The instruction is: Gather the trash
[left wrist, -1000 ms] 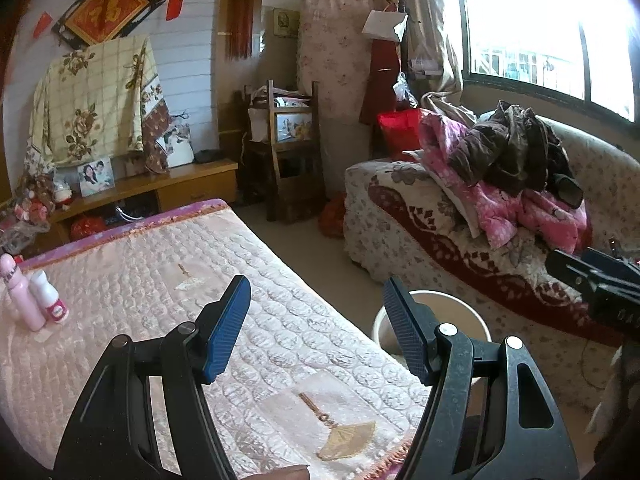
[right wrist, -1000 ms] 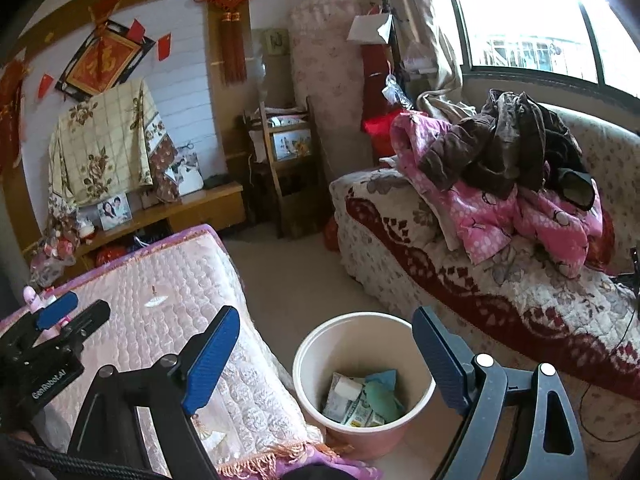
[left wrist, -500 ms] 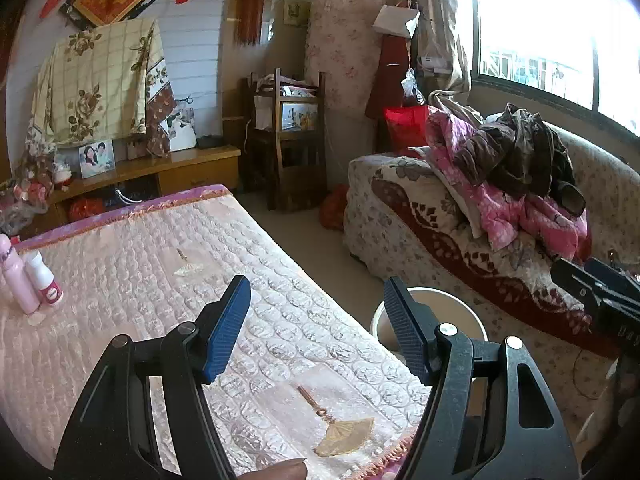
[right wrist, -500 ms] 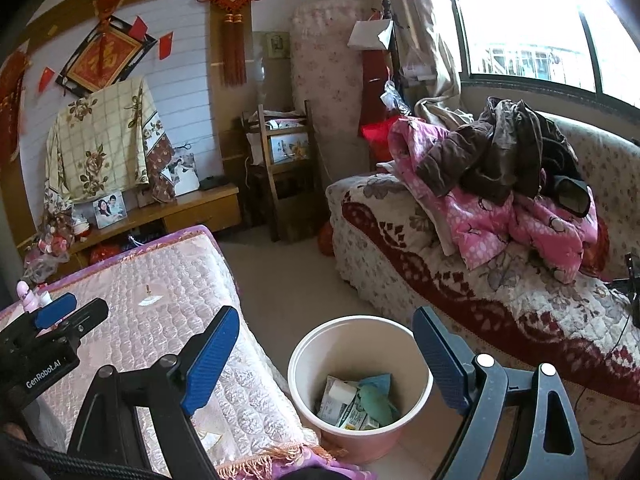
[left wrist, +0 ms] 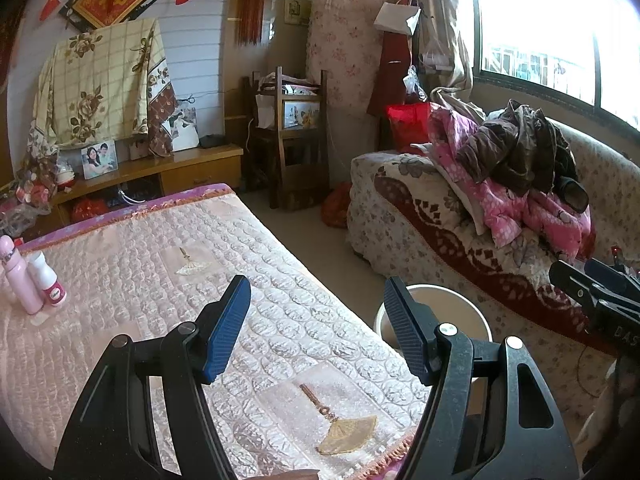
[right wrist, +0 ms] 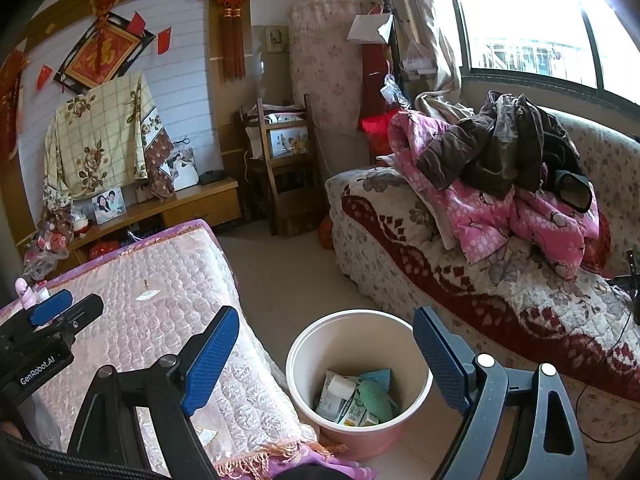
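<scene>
Trash (right wrist: 356, 398) sits inside the pink bin (right wrist: 416, 364) at the lower centre of your right wrist view: cartons, a white piece and a green item, all below the rim. Your right gripper (right wrist: 326, 354) hangs above the bin with its blue-padded jaws spread wide and nothing between them. The quilted table cover (right wrist: 160, 304) fills the lower left of that frame, its fringed edge just beside the bin. Your left gripper (right wrist: 66, 308) shows at the left edge, over the cover.

In your left wrist view, the left gripper (left wrist: 318, 330) is likewise wide apart and empty, poised over the quilted cover (left wrist: 140, 280). Only part of the bin's rim (left wrist: 460, 300) shows, at lower centre right, behind the right-hand finger; its contents cannot be seen from here. Two pink bottles (left wrist: 30, 280) stand upright, touching, at the left edge of the frame. The sofa (left wrist: 420, 208) with piled clothing (left wrist: 516, 172) occupies the right side. Your right gripper (left wrist: 592, 292) enters at the far right edge.
</scene>
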`<state>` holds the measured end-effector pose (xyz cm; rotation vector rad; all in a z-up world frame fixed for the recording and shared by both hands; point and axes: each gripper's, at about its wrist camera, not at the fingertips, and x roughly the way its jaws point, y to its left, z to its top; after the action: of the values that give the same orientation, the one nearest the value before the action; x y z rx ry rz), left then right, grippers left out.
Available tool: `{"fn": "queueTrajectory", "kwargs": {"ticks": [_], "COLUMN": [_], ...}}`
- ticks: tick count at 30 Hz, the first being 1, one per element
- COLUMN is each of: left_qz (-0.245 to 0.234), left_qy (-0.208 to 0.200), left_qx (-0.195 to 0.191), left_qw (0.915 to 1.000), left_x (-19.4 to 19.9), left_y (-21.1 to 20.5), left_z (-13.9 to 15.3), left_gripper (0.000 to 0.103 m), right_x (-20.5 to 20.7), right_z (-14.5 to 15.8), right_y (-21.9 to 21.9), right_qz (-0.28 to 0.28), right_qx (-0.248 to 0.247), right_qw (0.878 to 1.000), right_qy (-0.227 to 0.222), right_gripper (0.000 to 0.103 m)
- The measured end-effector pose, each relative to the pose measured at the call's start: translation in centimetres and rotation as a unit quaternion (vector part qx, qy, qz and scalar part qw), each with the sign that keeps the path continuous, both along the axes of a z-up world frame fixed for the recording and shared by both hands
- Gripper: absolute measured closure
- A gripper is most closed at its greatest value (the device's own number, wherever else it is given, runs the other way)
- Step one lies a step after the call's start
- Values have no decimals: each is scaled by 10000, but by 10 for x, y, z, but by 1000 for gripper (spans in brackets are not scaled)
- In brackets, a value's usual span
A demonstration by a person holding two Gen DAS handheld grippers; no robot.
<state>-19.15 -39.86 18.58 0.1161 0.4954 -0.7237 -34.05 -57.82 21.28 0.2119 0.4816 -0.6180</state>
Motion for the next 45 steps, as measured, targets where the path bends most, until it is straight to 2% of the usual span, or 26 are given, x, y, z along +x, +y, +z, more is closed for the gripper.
{"fn": "queueTrajectory", "kwargs": {"ticks": [45], "left_qz": [-69], "left_qy": [82], "left_qx": [98], "left_qw": [9999], "left_x": [-5], "left_y": [-5], "left_z": [-18], "left_gripper": [35], "right_x": [5], "right_z": [-22], "right_y": [-4], "right_qz": [-109], "right_qx": [152], "right_qw": [9995], "right_qy": [270], "right_gripper": [15]}}
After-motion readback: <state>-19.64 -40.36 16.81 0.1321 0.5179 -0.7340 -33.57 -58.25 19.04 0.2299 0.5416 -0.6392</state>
